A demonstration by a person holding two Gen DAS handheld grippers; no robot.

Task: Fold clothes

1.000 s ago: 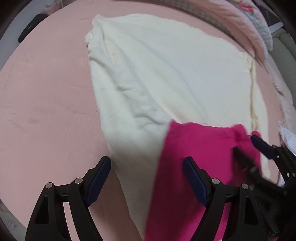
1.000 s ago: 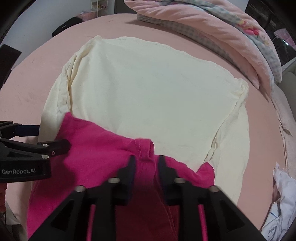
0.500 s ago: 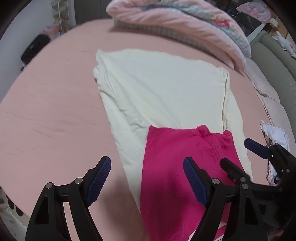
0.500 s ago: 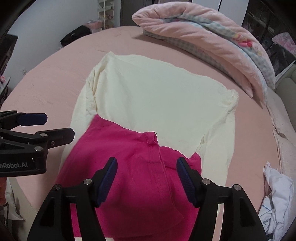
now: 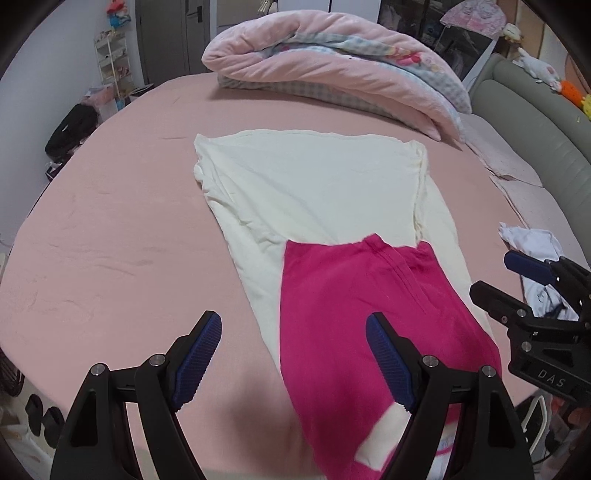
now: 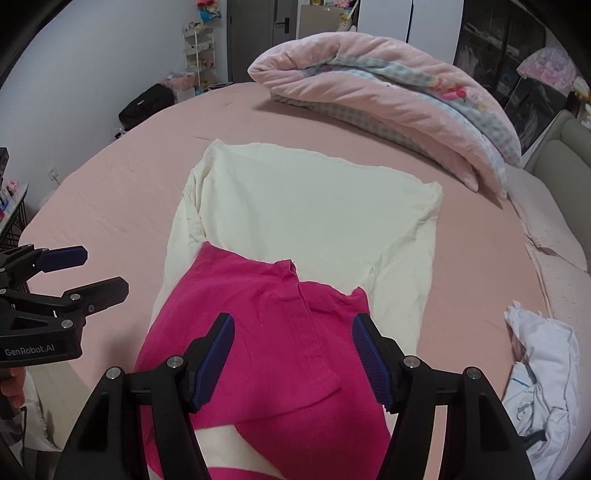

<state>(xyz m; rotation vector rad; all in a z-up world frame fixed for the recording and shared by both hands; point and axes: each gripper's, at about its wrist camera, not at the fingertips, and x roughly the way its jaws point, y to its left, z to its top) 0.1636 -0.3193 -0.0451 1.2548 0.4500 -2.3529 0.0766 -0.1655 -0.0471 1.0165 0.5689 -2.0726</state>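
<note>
Home bedroom, pink bed (image 5: 110,229), folded quilt (image 6: 388,85), wardrobe (image 6: 380,22)

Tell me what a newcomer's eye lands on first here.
First, the bright magenta knit garment lying across the near end of the pale cream long-sleeved top, which is spread flat on the pink bedsheet. Then the rolled pink and checked quilt at the far end of the bed, and the crumpled white cloth at the right edge.
</note>
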